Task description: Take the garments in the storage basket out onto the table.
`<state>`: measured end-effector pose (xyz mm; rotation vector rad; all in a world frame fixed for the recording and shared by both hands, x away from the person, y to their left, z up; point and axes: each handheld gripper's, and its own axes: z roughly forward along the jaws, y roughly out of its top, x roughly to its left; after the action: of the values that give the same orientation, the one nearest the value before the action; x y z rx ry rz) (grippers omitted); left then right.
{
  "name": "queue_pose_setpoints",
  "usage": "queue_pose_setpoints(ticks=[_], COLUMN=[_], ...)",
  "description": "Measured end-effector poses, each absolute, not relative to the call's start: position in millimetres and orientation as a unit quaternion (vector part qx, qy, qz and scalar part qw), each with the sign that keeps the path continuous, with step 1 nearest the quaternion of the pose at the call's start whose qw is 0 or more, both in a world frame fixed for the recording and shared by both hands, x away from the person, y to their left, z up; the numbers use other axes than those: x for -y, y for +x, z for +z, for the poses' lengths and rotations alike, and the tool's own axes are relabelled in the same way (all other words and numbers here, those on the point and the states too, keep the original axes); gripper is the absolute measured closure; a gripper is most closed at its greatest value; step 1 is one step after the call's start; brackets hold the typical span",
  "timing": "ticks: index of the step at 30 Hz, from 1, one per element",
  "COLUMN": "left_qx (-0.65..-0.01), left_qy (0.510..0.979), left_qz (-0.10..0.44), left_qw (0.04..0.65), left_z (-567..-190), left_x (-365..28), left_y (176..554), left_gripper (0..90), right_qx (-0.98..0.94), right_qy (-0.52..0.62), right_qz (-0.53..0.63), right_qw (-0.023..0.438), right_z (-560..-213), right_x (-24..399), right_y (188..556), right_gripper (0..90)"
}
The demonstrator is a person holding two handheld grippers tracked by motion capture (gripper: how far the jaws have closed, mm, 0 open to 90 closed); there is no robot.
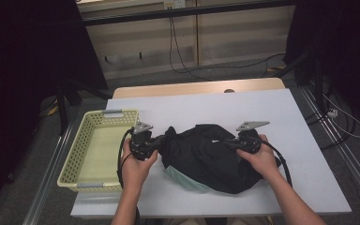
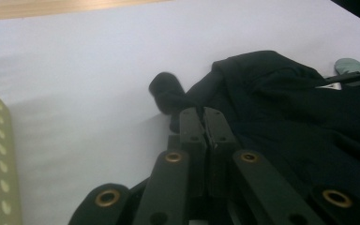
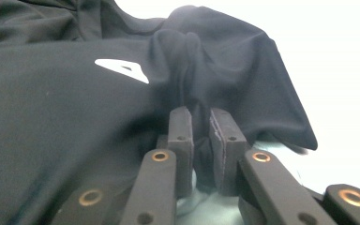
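A crumpled black fabric garment [image 1: 211, 157] is showing a small white triangular logo [image 3: 122, 70] ahead and left of the right claw [image 3: 200, 124], and a pale mint-green lining [image 1: 183, 180] at its near edge. The black left claw [image 2: 205, 123] is showing brass-coloured rivets. The pale yellow perforated plastic basket [image 1: 91, 154] is sitting beside it on the light grey table [image 1: 262, 108].

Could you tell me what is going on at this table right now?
A person is handling a black garment lying bunched on the white table, one tool in each hand. The left tool is shut on a fold at the garment's left end, and the right tool pinches a ridge of fabric near its right side. A yellow basket sits at the table's left edge, with nothing in the part that shows.
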<state>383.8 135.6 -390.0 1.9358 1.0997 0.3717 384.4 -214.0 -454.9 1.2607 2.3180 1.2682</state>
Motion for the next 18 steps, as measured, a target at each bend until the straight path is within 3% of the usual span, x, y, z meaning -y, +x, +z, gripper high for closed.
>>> queue_pose_setpoints(ticks=[14,18], left_qx=[-0.419,-0.416], left_qy=[0.79,0.793], left_qz=[0.141,0.136], left_qw=[0.425,0.424], left_z=[-401.6,-404.3], left_x=[-111.2,-107.5], left_y=[385.3,386.1], left_gripper=[87.9,87.6], right_qx=[-0.803,-0.805], right_qy=[0.419,0.408], right_qz=[0.412,0.412], right_qw=[0.096,0.124], right_z=[-434.9,-433.7], right_x=[262.2,264.6], right_y=[331.4,328.2], right_gripper=[81.5,80.2])
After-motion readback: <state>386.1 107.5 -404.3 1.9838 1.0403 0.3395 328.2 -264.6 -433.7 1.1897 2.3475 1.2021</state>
